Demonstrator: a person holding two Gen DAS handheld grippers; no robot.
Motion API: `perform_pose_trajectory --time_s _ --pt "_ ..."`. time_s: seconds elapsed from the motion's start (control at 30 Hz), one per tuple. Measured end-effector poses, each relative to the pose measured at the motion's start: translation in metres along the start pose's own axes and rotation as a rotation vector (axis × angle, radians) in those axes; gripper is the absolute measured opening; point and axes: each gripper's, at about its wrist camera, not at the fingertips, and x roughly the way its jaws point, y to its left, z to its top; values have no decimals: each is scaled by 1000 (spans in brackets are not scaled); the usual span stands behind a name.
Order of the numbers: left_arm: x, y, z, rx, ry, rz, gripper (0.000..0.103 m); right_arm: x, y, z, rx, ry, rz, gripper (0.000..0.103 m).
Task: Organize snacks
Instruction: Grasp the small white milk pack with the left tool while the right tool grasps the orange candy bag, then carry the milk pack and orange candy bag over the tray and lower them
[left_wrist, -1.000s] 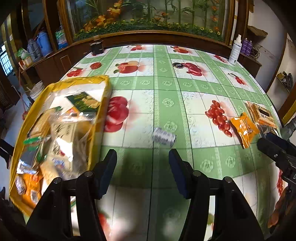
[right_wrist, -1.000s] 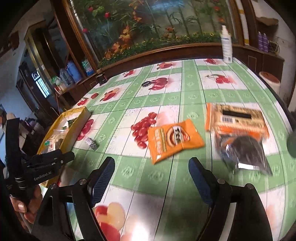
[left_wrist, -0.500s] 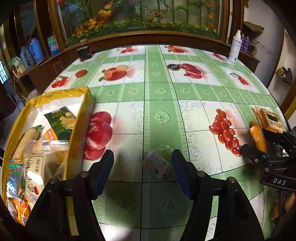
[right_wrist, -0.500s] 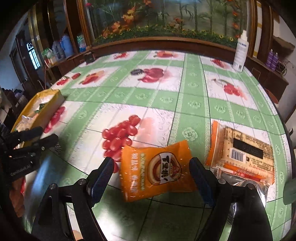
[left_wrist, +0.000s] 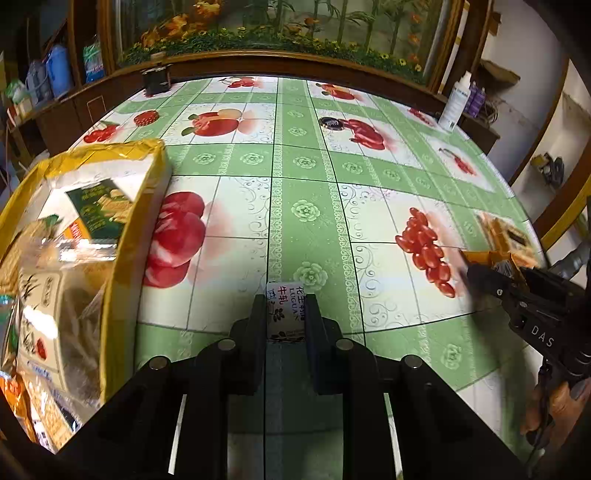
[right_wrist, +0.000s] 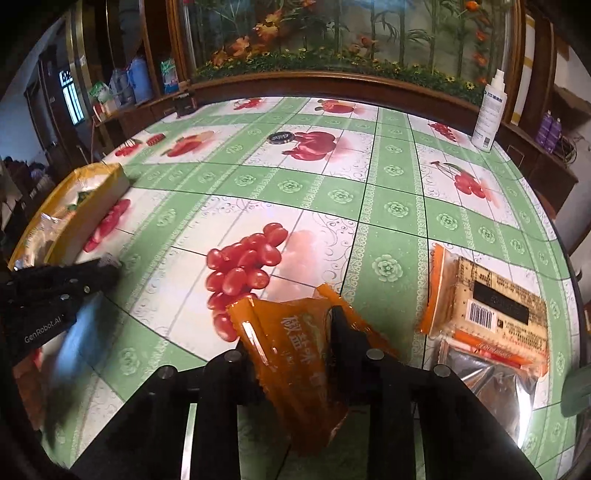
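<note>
Clamping down now, the left gripper has just been closing its black jaws, and they are pressing on both sides of a small white wrapped candy printed with dark characters, which is sitting on the green-and-white fruit-print tablecloth near the front edge. Over on the near right, the right gripper has likewise just been closing, and it is pinching a crinkled orange foil snack packet, the packet buckling up between the jaws and tilting off the cloth. Just right of that packet, a flat clear-wrapped cracker pack with a barcode label and orange trim is lying on the table, and a shiny silver foil pouch is resting just nearer, touching its near edge. At the far left, a yellow-rimmed box is standing on the table edge, holding a heap of snack bags, a dark green packet lying on top toward the far end. Across the table, a white spray bottle is standing upright by the wooden rim, and a small dark round disc is lying on the cloth further left.
</note>
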Motion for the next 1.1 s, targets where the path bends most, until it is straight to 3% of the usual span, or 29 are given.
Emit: perform_pose_trajectory --time_s 0.37,0.67,0.87,1.1 --pt "-68 24 -22 -59 -93 -59 16 -54 6 -22 139 -89 205 25" --pt "-111 52 -42 -72 -157 -79 16 -80 46 -31 145 -123 326 25" --pt "-126 69 -53 -91 -189 9 16 -83 86 -27 105 -124 405 24" --pt "-131 94 -59 -126 -174 123 16 -81 131 -21 68 -111 504 24"
